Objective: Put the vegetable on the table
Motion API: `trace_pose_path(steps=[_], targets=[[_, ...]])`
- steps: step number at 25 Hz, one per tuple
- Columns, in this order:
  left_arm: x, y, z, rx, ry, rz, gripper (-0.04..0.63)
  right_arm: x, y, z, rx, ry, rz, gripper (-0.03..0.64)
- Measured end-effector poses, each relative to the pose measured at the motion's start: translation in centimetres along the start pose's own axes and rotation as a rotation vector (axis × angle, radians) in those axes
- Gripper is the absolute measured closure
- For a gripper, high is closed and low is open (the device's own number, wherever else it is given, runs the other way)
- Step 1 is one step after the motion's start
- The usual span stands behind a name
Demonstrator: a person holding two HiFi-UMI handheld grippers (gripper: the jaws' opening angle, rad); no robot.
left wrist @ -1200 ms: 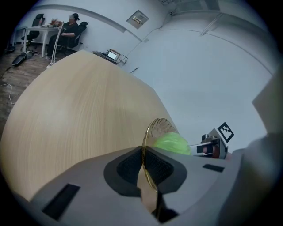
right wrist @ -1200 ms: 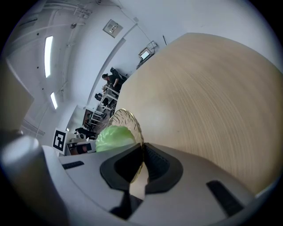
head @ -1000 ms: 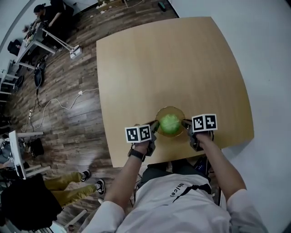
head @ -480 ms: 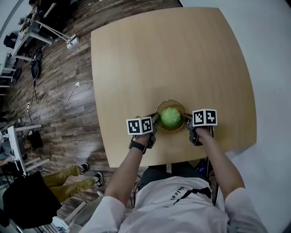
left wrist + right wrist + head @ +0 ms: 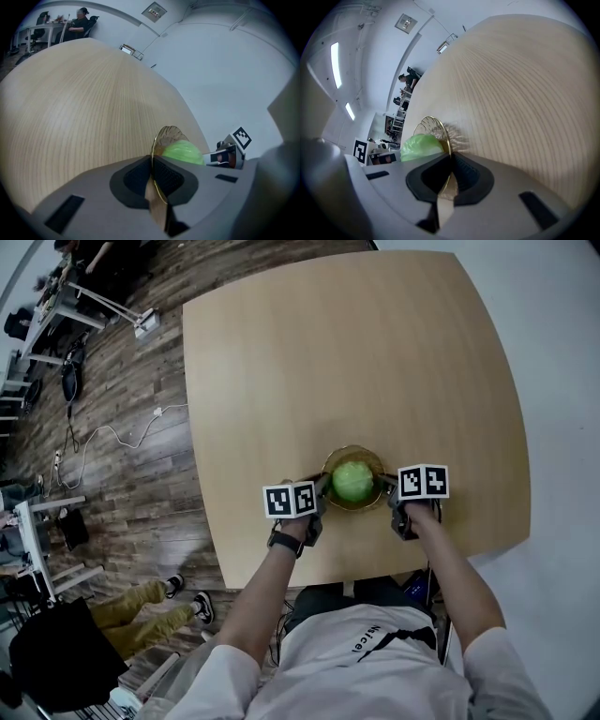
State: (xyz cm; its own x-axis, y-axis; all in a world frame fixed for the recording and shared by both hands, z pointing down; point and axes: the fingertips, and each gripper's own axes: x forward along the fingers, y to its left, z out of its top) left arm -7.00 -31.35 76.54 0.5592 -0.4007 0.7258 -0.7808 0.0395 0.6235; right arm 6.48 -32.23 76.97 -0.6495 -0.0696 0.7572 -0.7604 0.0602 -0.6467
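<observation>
A green cabbage (image 5: 352,480) lies in a gold wire basket (image 5: 353,457) near the front edge of the wooden table (image 5: 347,362). My left gripper (image 5: 322,489) is shut on the basket's left rim, and my right gripper (image 5: 384,486) is shut on its right rim. In the left gripper view the thin gold rim (image 5: 153,154) runs between the dark pads, with the cabbage (image 5: 183,152) just beyond. The right gripper view shows the rim (image 5: 447,140) pinched the same way, the cabbage (image 5: 421,144) to its left.
The tabletop stretches bare and wide beyond the basket. To the left lies a wooden floor (image 5: 112,456) with cables, desks and seated people far off. A pale floor (image 5: 553,352) borders the table on the right.
The basket with the cabbage and both grippers have stayed close to the front edge; the head view shifted slightly, and both grips are unchanged.
</observation>
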Motion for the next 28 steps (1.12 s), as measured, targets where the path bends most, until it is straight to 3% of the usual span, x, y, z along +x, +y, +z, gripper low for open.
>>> trace_pose_path(steps=[7, 10, 16, 21, 28], targets=[[0.1, -0.1, 0.1, 0.003, 0.002, -0.024, 0.568, -0.2, 0.2, 0.5, 0.017, -0.018, 0.067, 0.591], [-0.2, -0.1, 0.5, -0.016, 0.003, -0.052, 0.533, -0.9, 0.0, 1.3, 0.02, -0.04, 0.085, 0.573], [-2.2, 1.0, 1.3, -0.034, -0.019, -0.042, 0.505, -3.0, -0.4, 2.1, -0.034, -0.085, 0.029, 0.561], [-4.3, -0.7, 2.6, 0.002, -0.064, -0.058, 0.506, -4.7, 1.4, 2.8, -0.105, -0.163, -0.023, 0.566], [-8.6, -6.5, 4.8, 0.134, -0.18, -0.148, 0.569, -7.3, 9.1, 3.0, -0.232, -0.303, 0.047, 0.589]])
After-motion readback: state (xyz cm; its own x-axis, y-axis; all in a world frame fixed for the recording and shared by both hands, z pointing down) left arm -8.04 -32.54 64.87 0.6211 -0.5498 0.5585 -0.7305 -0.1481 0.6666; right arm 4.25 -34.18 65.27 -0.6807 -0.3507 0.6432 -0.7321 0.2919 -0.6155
